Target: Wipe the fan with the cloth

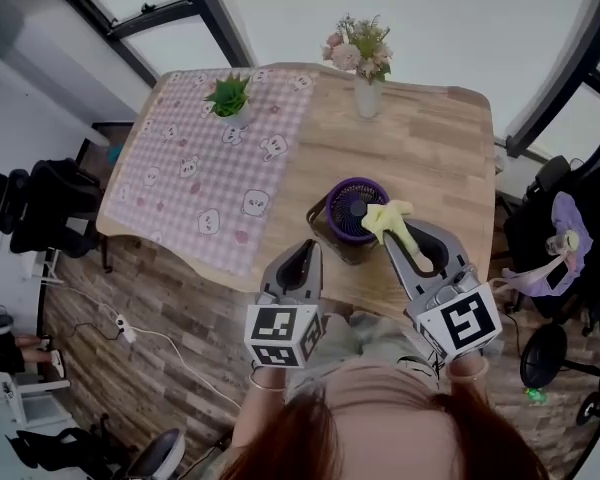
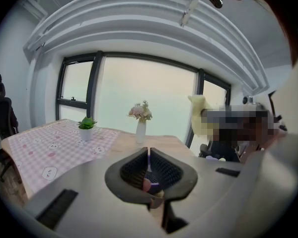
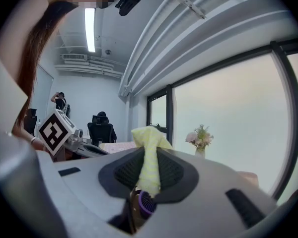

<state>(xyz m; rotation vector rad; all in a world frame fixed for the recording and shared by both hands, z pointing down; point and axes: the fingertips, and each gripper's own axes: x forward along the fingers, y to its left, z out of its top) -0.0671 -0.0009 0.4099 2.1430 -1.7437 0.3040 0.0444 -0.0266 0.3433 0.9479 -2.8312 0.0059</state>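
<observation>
A small purple fan [image 1: 351, 209] sits on the wooden table [image 1: 430, 148] near its front edge, on a dark base. My right gripper [image 1: 402, 234] is shut on a pale yellow cloth [image 1: 387, 219], whose bunched end lies against the fan's right rim. In the right gripper view the cloth [image 3: 149, 157] stands pinched between the jaws, with the purple fan [image 3: 145, 203] showing just below them. My left gripper [image 1: 302, 255] hangs shut and empty to the fan's left, apart from it. In the left gripper view its jaws meet at the left gripper [image 2: 148, 155].
A pink checked tablecloth [image 1: 195, 168] covers the table's left half, with a small green potted plant [image 1: 229, 96] at its far end. A white vase of flowers [image 1: 363, 63] stands at the far edge. Black chairs [image 1: 40, 208] stand left, a bag-laden chair [image 1: 560, 238] right.
</observation>
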